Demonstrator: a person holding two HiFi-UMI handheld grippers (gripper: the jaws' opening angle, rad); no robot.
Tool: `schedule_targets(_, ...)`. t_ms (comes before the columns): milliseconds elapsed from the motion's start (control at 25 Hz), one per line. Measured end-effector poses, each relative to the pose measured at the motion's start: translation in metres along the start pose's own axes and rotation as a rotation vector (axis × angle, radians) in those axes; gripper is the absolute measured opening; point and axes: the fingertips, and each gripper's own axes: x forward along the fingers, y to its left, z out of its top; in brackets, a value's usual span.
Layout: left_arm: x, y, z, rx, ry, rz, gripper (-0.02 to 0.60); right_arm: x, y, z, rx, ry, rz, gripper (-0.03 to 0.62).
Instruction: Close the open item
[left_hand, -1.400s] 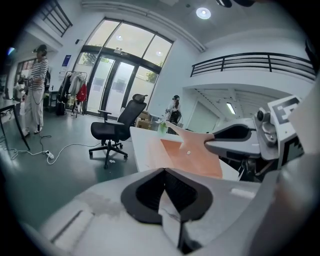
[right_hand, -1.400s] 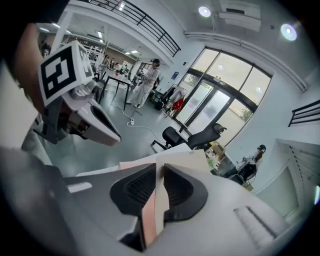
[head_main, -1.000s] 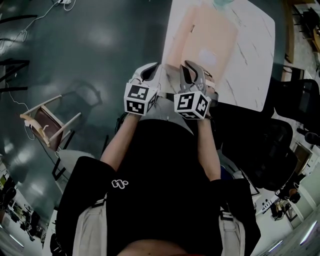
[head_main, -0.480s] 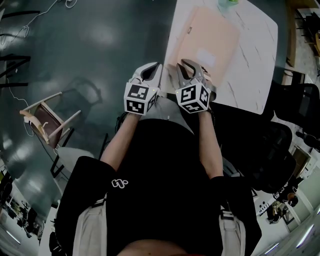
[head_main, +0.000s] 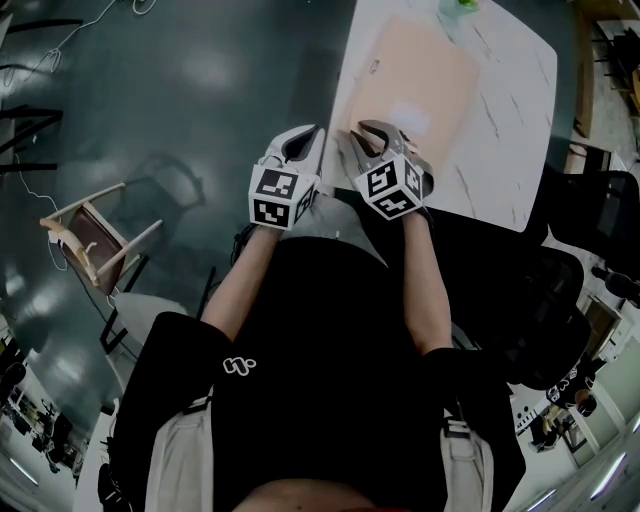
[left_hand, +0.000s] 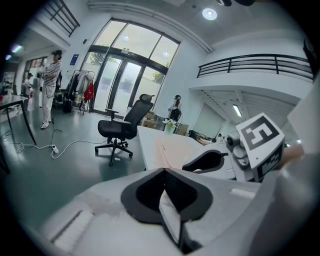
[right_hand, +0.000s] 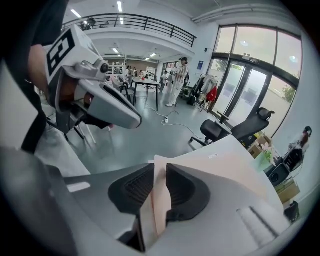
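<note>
pink folder (head_main: 425, 70) flat on table (head_main: 510, 115), right hand-held gripper (right_hand: 158, 171) just opening, narrow, folder's near edge between jaws, left hand-held gripper (left_hand: 163, 172) closed, empty

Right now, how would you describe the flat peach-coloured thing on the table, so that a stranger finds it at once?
Find the white table with thin grey veins, set against the dark floor. Across much of its top lies a large, flat peach-coloured folder. It is the only warm-coloured thing there; its one neighbour is a small green object at the far edge.
</note>
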Motion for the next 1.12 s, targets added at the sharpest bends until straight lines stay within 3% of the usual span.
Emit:
schedule_targets(640,0.008,0.005,0.005,0.001,0.004,0.017,0.002,0.013,0.001,-0.007,0.084,0.003,0.128,0.106)
schedule_targets(1000,0.012,0.010,0.010,0.001,0.002,0.022,0.002,0.014,-0.002,-0.006,0.226,-0.021,0.218,0.107)
schedule_targets(1120,0.015,0.010,0.011,0.001,0.002,0.022,0.002,0.015,-0.017,-0.005,0.334,-0.053,0.213,0.103)
